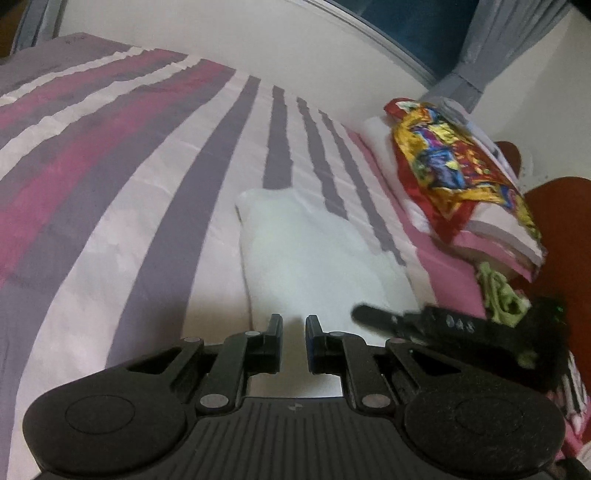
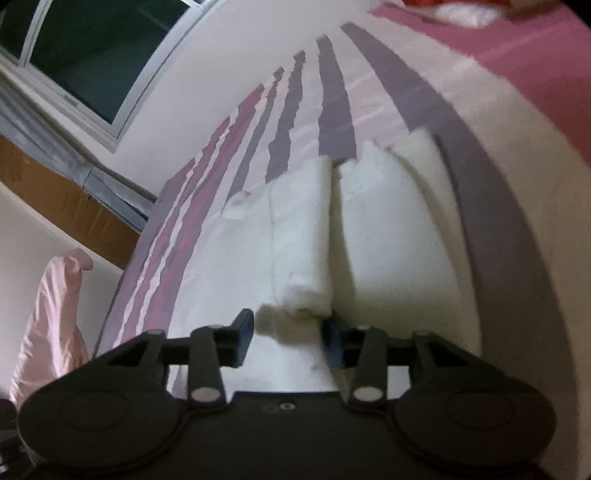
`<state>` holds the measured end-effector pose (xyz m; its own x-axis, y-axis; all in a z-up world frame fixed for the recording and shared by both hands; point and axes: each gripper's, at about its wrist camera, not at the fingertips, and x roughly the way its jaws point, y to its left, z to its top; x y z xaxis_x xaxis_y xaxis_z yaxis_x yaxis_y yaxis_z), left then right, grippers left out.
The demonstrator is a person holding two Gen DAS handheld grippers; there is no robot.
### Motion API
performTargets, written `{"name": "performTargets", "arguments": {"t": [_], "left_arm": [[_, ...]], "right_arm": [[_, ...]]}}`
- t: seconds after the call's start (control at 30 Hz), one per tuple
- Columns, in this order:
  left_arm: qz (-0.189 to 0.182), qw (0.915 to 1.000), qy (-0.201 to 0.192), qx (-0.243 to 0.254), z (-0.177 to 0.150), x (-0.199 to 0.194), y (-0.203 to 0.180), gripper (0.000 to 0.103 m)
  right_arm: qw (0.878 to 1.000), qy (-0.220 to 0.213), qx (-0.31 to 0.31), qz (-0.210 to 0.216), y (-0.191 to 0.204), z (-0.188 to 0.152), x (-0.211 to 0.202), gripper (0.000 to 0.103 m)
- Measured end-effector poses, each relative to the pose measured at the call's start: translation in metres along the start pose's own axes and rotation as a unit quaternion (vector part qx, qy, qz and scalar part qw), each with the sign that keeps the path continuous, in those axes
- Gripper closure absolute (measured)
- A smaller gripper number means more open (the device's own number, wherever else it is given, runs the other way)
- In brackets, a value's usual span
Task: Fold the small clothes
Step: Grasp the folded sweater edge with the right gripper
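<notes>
Soft matt white cloth [image 2: 295, 236] lies on smooth striped fabric bedding [image 1: 110, 184]; tongs [image 1: 293, 341] matt black plastic

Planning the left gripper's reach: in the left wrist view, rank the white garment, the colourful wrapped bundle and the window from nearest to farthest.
From the left gripper:
1. White garment, just ahead on the striped bedspread.
2. Colourful wrapped bundle, farther, to the right.
3. Window, farthest, upper right on the wall.

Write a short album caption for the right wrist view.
Open tongs hover at the near edge of a folded white cloth lying on a striped bedspread.
</notes>
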<state>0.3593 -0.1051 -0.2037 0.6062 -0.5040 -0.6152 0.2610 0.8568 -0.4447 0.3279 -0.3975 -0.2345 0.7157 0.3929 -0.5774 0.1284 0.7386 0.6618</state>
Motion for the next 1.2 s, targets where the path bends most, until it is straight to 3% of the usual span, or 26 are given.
{"name": "performTargets", "arguments": {"t": [0.03,0.1,0.2,0.3,0.47,0.53,0.6,0.63,0.7,0.77,0.8,0.83,1.0,1.07,1.2], "left_arm": [[0.003,1.0,-0.002,-0.001,0.002,0.004,0.002,0.092],[0.002,1.0,-0.004,-0.005,0.006,0.011,0.001,0.092],[-0.006,1.0,-0.005,-0.004,0.007,0.02,-0.007,0.092],[-0.015,0.9999,-0.003,0.005,0.004,0.024,-0.016,0.092],[-0.032,0.9993,0.005,0.019,-0.006,0.029,-0.035,0.092],[-0.032,0.999,0.022,0.023,-0.013,0.035,-0.04,0.092],[-0.033,0.9983,0.039,0.027,-0.021,0.038,-0.042,0.092],[-0.034,0.9984,0.039,0.025,-0.024,0.036,-0.041,0.092],[-0.031,0.9987,0.035,0.019,-0.024,0.031,-0.037,0.092],[-0.025,0.9992,0.027,0.017,-0.022,0.027,-0.032,0.092],[-0.022,0.9993,0.025,0.016,-0.019,0.026,-0.03,0.092],[-0.022,0.9994,0.023,0.015,-0.016,0.025,-0.029,0.092],[-0.015,0.9998,0.006,0.008,0.0,0.021,-0.021,0.092],[-0.009,0.9999,0.003,0.003,0.005,0.022,-0.015,0.092],[-0.002,1.0,0.003,0.004,0.012,0.034,-0.004,0.092]], "right_arm": [[1.0,0.006,-0.005,0.002,0.002,-0.001,0.003,0.065],[1.0,0.005,-0.025,0.006,0.01,-0.006,0.001,0.087],[0.996,-0.036,-0.077,-0.008,0.028,-0.011,-0.018,0.089],[0.985,-0.081,-0.146,-0.041,0.05,-0.018,-0.04,0.089],[0.971,-0.106,-0.196,-0.091,0.051,-0.025,-0.072,0.094],[0.97,-0.109,-0.188,-0.114,0.039,-0.024,-0.077,0.095],[0.978,-0.074,-0.142,-0.135,0.016,-0.02,-0.068,0.095],[0.986,-0.048,-0.108,-0.115,0.001,-0.017,-0.063,0.095],[0.996,-0.038,-0.05,-0.067,-0.015,-0.017,-0.066,0.085],[0.996,-0.068,-0.037,-0.053,-0.016,-0.016,-0.077,0.042],[0.995,-0.075,-0.043,-0.047,-0.014,-0.016,-0.079,0.032],[0.995,-0.074,-0.052,-0.048,-0.012,-0.015,-0.079,0.029],[0.998,-0.043,-0.049,-0.023,-0.01,-0.007,-0.057,0.045],[0.998,-0.024,-0.049,-0.021,-0.01,-0.001,-0.039,0.057],[0.999,-0.016,-0.035,-0.029,-0.013,0.003,-0.019,0.063]]}}
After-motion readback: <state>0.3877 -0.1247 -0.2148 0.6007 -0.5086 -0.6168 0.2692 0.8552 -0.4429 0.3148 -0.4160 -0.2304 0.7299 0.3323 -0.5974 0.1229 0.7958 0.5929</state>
